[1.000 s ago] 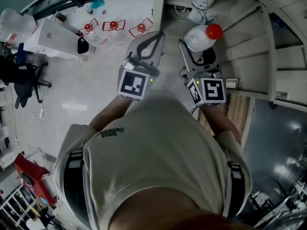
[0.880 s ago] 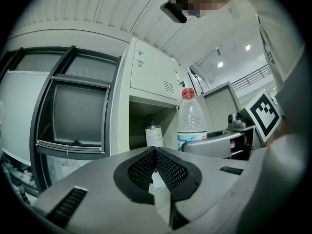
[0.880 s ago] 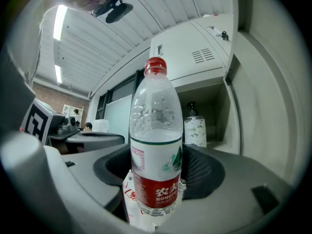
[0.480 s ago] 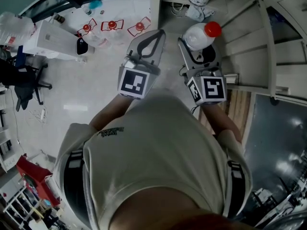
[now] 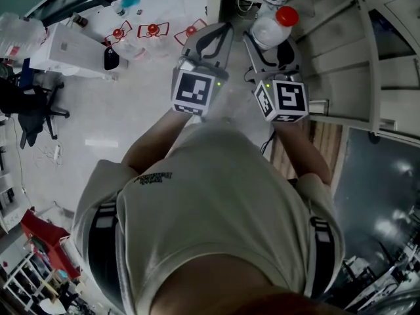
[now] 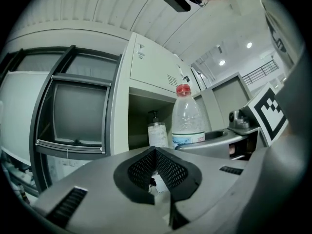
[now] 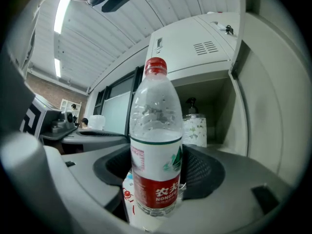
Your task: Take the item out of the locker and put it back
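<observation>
A clear water bottle [image 5: 270,26] with a red cap and red label stands upright between the jaws of my right gripper [image 5: 270,39], which is shut on it. In the right gripper view the bottle [image 7: 156,150] fills the middle, just in front of the open locker compartment [image 7: 214,106]. A white pump bottle [image 7: 195,129] stands inside that compartment. My left gripper [image 5: 220,31] hovers beside the right one, at the locker's left edge, shut with nothing in it; its pads [image 6: 163,167] meet at the tips. The left gripper view also shows the held bottle [image 6: 187,123].
The locker door [image 7: 278,91] stands open on the right. A cloth and cables lie in the locker bottom [image 5: 244,6]. On the floor to the left are red marker stands [image 5: 154,30], a white box [image 5: 65,48] and an office chair [image 5: 29,107]. A dark-framed window [image 6: 73,111] adjoins the locker.
Both grippers have moved up the head view toward the locker opening. The water bottle went along in the right gripper, closer to the compartment.
</observation>
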`<action>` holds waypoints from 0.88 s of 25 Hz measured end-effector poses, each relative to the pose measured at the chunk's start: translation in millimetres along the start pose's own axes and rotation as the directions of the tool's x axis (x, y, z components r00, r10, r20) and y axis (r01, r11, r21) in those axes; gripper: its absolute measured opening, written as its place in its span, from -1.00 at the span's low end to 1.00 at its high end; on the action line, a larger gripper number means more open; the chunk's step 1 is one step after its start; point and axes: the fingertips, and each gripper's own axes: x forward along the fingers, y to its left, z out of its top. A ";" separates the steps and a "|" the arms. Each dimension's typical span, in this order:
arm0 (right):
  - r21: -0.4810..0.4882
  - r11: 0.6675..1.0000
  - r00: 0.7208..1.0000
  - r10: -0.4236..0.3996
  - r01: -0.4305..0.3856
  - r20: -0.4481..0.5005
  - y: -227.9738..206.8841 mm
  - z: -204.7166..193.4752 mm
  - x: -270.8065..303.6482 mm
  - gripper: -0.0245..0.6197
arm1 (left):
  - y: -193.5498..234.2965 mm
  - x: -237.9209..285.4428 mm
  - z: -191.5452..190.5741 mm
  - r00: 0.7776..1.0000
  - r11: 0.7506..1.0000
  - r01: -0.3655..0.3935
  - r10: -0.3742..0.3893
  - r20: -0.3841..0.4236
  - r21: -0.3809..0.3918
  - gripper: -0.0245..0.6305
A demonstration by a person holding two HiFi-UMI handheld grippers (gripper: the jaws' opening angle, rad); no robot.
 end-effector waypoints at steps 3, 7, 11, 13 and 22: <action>-0.009 1.000 1.000 -0.005 0.005 -0.016 -3.2 -5.3 14.7 0.03 | 9.6 7.2 -3.6 1.000 1.000 -0.023 0.023 -0.003 -0.012 -0.89; -0.003 1.000 0.999 -0.018 0.018 -0.040 -9.9 -16.7 36.7 0.03 | 18.1 17.7 -10.4 0.999 0.999 -0.046 0.046 -0.007 -0.023 -0.89; 0.012 0.999 0.997 -0.034 0.035 -0.068 -12.9 -33.4 54.0 0.03 | 19.8 27.0 -23.7 0.999 0.999 -0.045 0.045 -0.023 -0.017 -0.89; 0.013 0.999 0.996 -0.041 0.042 -0.083 -14.3 -43.7 61.6 0.03 | 22.2 30.4 -32.4 0.998 0.999 -0.050 0.049 -0.036 -0.020 -0.89; 0.023 0.996 0.987 -0.088 0.092 -0.131 -25.5 -89.6 86.2 0.03 | 23.7 40.5 -76.1 0.995 0.998 -0.048 0.044 -0.095 -0.038 -0.89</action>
